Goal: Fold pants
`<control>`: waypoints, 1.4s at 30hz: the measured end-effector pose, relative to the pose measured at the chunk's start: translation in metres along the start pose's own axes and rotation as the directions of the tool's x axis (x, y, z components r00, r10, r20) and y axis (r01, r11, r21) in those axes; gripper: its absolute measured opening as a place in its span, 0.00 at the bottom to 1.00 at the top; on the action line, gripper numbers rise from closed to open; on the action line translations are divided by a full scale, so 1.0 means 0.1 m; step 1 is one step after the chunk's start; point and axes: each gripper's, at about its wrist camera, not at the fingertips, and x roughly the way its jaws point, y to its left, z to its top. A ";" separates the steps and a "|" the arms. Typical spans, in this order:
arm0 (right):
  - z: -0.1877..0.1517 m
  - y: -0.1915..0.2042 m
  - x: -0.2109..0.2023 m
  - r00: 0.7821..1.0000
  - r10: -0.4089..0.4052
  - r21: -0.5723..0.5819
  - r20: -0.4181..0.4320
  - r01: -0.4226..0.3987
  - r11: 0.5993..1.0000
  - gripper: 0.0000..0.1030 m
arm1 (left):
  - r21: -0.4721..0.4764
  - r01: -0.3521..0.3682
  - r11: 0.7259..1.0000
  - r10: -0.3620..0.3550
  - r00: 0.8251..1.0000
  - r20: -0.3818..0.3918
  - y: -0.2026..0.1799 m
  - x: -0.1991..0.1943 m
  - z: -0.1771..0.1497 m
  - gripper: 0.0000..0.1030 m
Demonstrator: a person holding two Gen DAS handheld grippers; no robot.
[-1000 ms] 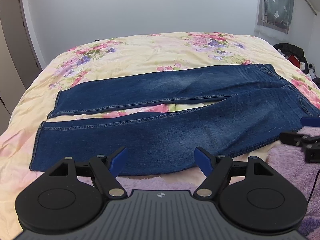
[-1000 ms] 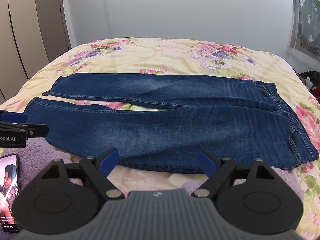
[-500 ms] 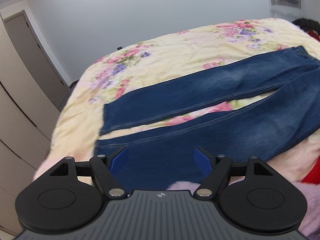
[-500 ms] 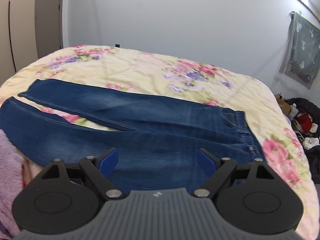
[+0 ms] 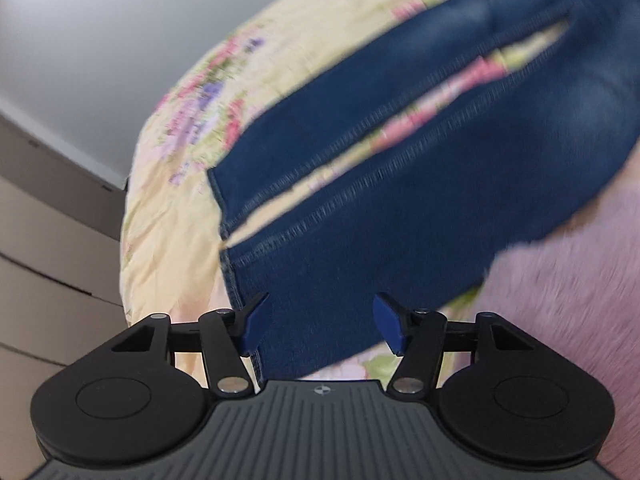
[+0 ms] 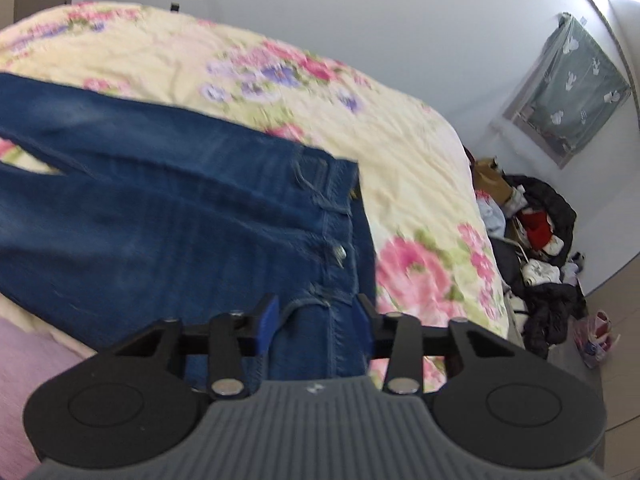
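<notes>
Dark blue jeans [image 5: 420,184] lie flat on a floral bedspread [image 5: 176,200], legs side by side. In the left wrist view, my left gripper [image 5: 320,322] is open, just above the near leg's hem end, its blue fingertips [image 5: 253,322] straddling the cuff. In the right wrist view the jeans [image 6: 168,200] show their waistband and button. My right gripper [image 6: 316,320] is open with its jaws on either side of the waistband's near corner. Both views are motion-blurred.
A fuzzy pink blanket [image 5: 560,272] lies at the bed's near edge. Wardrobe doors [image 5: 44,248] stand left of the bed. A pile of clothes and bags [image 6: 536,248] sits on the floor to the right, under a hanging grey-green cloth [image 6: 576,88].
My left gripper has swung left and down to the hem end of the near leg. My right gripper has swung right and down to the waistband. Both stay open, the right narrower.
</notes>
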 end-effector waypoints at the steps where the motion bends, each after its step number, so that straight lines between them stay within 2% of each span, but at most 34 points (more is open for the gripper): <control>1: -0.06 -0.02 0.07 1.000 0.001 0.005 -0.016 -0.001 1.000 0.24 | 0.039 0.010 0.999 -0.009 1.000 -0.013 -0.03 0.07 -0.05 0.67; 5: -0.28 -0.01 0.32 0.998 0.021 0.001 -0.057 -0.021 1.000 0.23 | 0.131 0.029 0.991 -0.016 0.995 -0.102 -0.14 0.45 -0.25 0.67; 9: -0.40 0.12 0.56 0.995 0.008 -0.037 -0.099 -0.011 0.999 0.22 | 0.159 0.022 0.987 -0.001 0.991 -0.131 -0.28 0.71 -0.33 0.67; 13: -0.44 0.19 0.64 0.993 0.026 -0.067 -0.112 -0.034 0.997 0.22 | 0.189 -0.024 0.982 0.052 0.989 -0.141 -0.43 0.87 -0.35 0.67; 15: -0.46 0.22 0.62 0.994 0.037 -0.108 -0.108 -0.048 0.993 0.22 | 0.177 -0.035 0.984 0.059 0.990 -0.132 -0.45 0.85 -0.34 0.50; 16: -0.48 0.23 0.61 0.994 0.043 -0.130 -0.105 -0.057 0.990 0.22 | 0.171 -0.043 0.984 0.065 0.990 -0.125 -0.44 0.83 -0.34 0.32; 17: -0.50 0.24 0.59 0.993 0.050 -0.158 -0.103 -0.066 0.985 0.22 | 0.166 -0.062 0.984 0.082 0.990 -0.118 -0.44 0.81 -0.32 0.20; 19: -0.54 0.27 0.54 0.993 0.061 -0.222 -0.101 -0.083 0.971 0.22 | 0.140 -0.082 0.987 0.097 0.990 -0.103 -0.39 0.74 -0.28 0.08; 20: -0.56 0.29 0.53 0.993 0.058 -0.268 -0.104 -0.084 0.960 0.22 | 0.114 -0.086 0.990 0.096 0.991 -0.092 -0.35 0.71 -0.26 0.06; 25: -0.69 0.48 0.49 0.991 0.072 -0.466 -0.116 -0.119 0.877 0.21 | -0.049 -0.143 0.989 0.142 0.990 -0.024 -0.14 0.48 -0.05 0.04; 30: -0.84 0.72 0.53 0.993 0.069 -0.626 -0.091 -0.111 0.772 0.22 | -0.165 -0.163 0.973 0.160 0.987 -0.031 0.03 0.33 0.15 0.04; 33: -0.95 0.79 0.66 0.996 0.039 -0.685 -0.078 -0.082 0.724 0.30 | -0.199 -0.175 0.964 0.171 0.985 -0.040 0.08 0.27 0.20 0.04; 35: -0.99 0.81 0.75 0.998 0.025 -0.689 -0.066 -0.063 0.722 0.30 | -0.221 -0.184 0.958 0.178 0.983 -0.044 0.10 0.25 0.22 0.04; 37: -1.02 0.80 0.81 0.999 0.007 -0.674 -0.041 -0.033 0.738 0.29 | -0.243 -0.189 0.951 0.183 0.982 -0.046 0.12 0.21 0.23 0.04; 41: -0.97 0.77 0.81 1.000 -0.017 -0.616 0.010 0.020 0.787 0.11 | -0.269 -0.193 0.944 0.189 0.981 -0.040 0.12 0.15 0.23 0.04; 42: -0.95 0.75 0.77 0.999 -0.020 -0.592 0.033 0.035 0.805 0.10 | -0.276 -0.192 0.942 0.189 0.981 -0.039 0.13 0.15 0.22 0.04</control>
